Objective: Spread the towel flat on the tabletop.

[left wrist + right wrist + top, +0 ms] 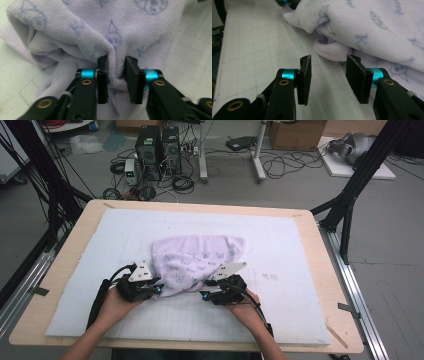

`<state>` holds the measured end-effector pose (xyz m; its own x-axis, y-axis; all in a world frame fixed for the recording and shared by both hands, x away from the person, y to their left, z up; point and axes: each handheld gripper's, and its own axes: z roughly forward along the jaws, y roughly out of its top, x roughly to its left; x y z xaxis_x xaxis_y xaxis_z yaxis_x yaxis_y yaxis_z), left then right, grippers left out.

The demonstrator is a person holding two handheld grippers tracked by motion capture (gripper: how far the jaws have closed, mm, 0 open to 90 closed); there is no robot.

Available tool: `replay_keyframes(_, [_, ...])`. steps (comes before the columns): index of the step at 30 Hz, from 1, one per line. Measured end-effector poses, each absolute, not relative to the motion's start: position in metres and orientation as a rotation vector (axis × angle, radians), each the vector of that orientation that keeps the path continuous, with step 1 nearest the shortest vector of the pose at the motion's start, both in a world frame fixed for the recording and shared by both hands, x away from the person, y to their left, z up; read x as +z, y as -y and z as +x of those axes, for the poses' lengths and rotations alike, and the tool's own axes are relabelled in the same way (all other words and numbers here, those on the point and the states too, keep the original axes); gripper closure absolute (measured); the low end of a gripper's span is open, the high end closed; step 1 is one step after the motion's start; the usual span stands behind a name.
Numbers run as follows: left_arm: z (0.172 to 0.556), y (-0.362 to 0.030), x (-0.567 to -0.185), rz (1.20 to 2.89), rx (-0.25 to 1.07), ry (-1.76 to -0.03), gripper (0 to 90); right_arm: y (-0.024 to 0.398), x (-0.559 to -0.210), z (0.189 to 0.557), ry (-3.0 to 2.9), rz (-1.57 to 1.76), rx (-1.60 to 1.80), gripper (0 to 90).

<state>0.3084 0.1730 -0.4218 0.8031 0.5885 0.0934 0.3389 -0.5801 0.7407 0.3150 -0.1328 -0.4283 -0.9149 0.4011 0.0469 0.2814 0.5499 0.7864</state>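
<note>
Lilac printed towel [195,262] lies crumpled mid-mat on the white gridded mat [300,320], nearer the person's edge. Left gripper [116,72] at the towel's near-left corner, jaws pinching a fold of the cloth between the pads. Right gripper [328,75] sits just beside the towel's near-right hem, jaws apart with only bare mat between them, nothing held

Towel [197,257] mid mat [280,315], left gripper [159,289] & right gripper [204,295] at its near edge
</note>
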Motion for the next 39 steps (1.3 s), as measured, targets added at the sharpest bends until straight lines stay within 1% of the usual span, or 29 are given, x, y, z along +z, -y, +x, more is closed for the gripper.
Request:
replay_keyframes(3, [0.315, -0.168, -0.417, 2.207, 0.428, -0.69, 80.0, 0.125, -0.432, 0.317, -2.636, 0.592, 1.279, 55.6])
replay_keyframes(5, [0.317, -0.165, -0.414, 2.203, 0.427, -0.686, 81.5, 0.121, -0.434, 0.319, -2.624, 0.613, 1.27, 58.6])
replay_keyframes(9, [0.316, -0.166, -0.409, 2.19, 0.425, -0.679, 82.5, 0.119, -0.434, 0.322, -2.595, 0.628, 1.301, 78.7])
replay_keyframes(10, [0.316, -0.167, -0.407, 2.184, 0.427, -0.681, 82.6, 0.12, -0.433, 0.321, -2.598, 0.621, 1.301, 81.6])
replay_keyframes(12, [0.315, -0.171, -0.401, 2.157, 0.433, -0.685, 82.7, 0.122, -0.431, 0.321, -2.6, 0.603, 1.293, 83.9])
replay_keyframes(18, [0.316, -0.182, -0.378, 2.078, 0.453, -0.702, 83.0, 0.14, -0.417, 0.313, -2.594, 0.571, 1.32, 85.1])
replay_keyframes(28, [0.325, -0.2, -0.349, 1.992, 0.495, -0.763, 83.2, 0.192, -0.381, 0.3, -2.535, 0.556, 1.345, 85.5])
replay_keyframes(31, [0.327, -0.201, -0.348, 1.985, 0.503, -0.788, 83.2, 0.209, -0.368, 0.295, -2.522, 0.551, 1.338, 85.5])
replay_keyframes(35, [0.333, -0.199, -0.355, 2.014, 0.505, -0.818, 83.2, 0.231, -0.357, 0.294, -2.501, 0.57, 1.295, 85.5])
replay_keyframes(37, [0.341, -0.197, -0.364, 2.037, 0.501, -0.847, 83.1, 0.243, -0.359, 0.297, -2.492, 0.606, 1.264, 85.5])
replay_keyframes(39, [0.348, -0.194, -0.371, 2.051, 0.504, -0.882, 83.0, 0.252, -0.369, 0.302, -2.505, 0.667, 1.236, 85.5])
